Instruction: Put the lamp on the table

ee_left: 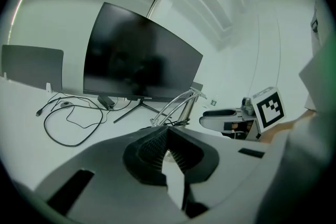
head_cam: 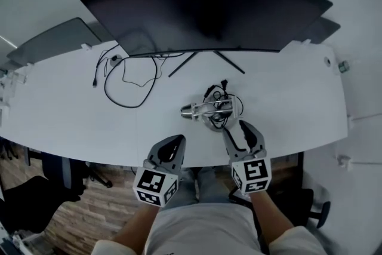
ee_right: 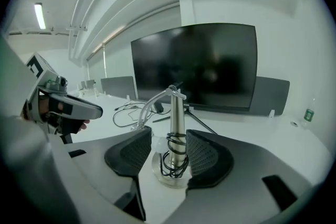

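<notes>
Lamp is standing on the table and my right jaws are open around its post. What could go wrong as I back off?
1. The black cord is wound round the lamp's post, between the right gripper's open pads. Pulling back crooked could snag it and tip the lamp.
2. The lamp's curved arm leans out toward the left gripper. A sideways swing there could knock it over.

Head view steeply down over table [head_cam: 286,98]; both gripper views low, facing monitor [ee_left: 136,60]

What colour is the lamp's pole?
The pole is shiny silver, with a black cord wound round it; clearest in right gripper view.
</notes>
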The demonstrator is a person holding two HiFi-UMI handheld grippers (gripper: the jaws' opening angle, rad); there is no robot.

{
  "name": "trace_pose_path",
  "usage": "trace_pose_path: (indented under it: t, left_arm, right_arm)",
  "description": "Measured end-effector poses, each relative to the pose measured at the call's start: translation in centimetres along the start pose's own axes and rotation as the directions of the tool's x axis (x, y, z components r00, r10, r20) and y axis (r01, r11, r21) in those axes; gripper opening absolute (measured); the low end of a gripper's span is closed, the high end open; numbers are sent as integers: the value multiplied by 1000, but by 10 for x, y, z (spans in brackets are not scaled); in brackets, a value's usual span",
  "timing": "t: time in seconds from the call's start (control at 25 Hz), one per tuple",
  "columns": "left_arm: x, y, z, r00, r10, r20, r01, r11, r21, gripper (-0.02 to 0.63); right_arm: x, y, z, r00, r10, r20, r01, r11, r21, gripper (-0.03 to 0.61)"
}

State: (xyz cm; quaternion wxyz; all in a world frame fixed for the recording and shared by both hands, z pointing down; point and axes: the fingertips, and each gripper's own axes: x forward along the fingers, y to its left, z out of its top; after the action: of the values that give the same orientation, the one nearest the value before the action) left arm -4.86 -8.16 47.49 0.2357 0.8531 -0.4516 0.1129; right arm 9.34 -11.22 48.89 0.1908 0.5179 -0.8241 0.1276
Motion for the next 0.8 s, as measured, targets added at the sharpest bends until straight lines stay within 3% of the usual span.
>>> trace_pose_path:
  t: [0.24,0.56,0.8]
  left_arm:
    - [-8,-20,0,1000,-19,-16,20,999,28,2]
    - [-19,-35,14,999,-36,-3,36,997,70,2]
    - [-20,-36,19,999,-32,4,31,997,74,2]
  right_arm:
    - [-24,16,5,999,55,-1,-55,998,42,214]
    - [-46,21,9,999,32,-27,-31,999,35,74]
    - [-53,16,18,999,26,-33,-25,999,31,43]
